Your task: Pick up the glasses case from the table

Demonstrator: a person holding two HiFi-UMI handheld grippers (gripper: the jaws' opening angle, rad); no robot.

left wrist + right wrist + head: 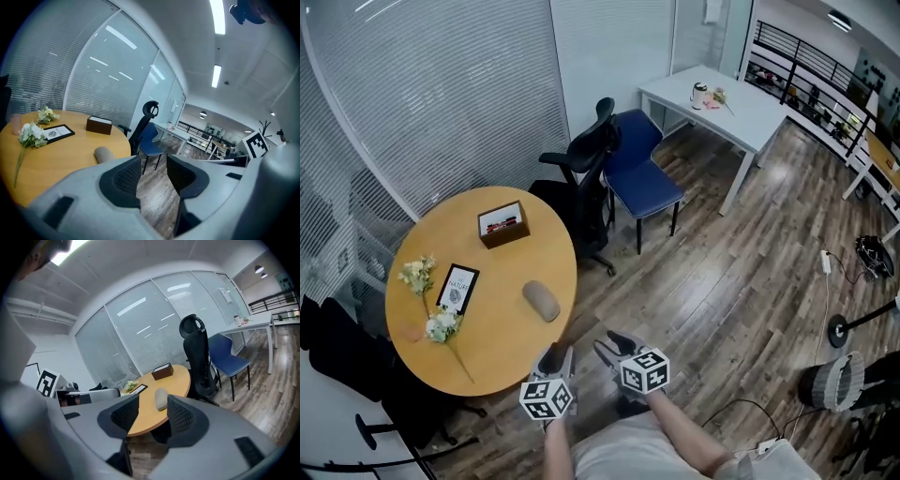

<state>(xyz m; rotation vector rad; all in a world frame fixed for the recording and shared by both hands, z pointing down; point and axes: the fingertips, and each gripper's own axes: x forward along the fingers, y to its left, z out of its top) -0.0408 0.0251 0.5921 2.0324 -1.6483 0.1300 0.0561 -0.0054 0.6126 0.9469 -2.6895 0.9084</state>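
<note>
Case [541, 301] lies flat on the round table [502, 361], centre-left of the head view, on the table's right side and near its rim. It is alone there; the box [502, 224], card [457, 287] and flowers [431, 302] sit well apart, further left and up.

Left gripper [153, 169]: jaws apart, nothing between them. It looks past the table at floor and the blue chair [151, 140]; the case shows left of its jaws.

Right gripper [153, 412]: jaws apart, empty. The case shows through its gap but far off, not within reach.

Both of your grippers are at bottom centre of the head view, over floor, short of the table.

Risks, as I judge them:
- The case is rounded and smooth-looking. Pads that close high on the curve may squeeze it out instead of holding it.
- It sits near the rim. A lower jaw that nudges it before closing could push it toward the edge or over it.
- If you come in low, a jaw could catch the table rim first.
- The office chair [581, 178] stands close beside the table, so a wide swing from the right could clip it.
</note>
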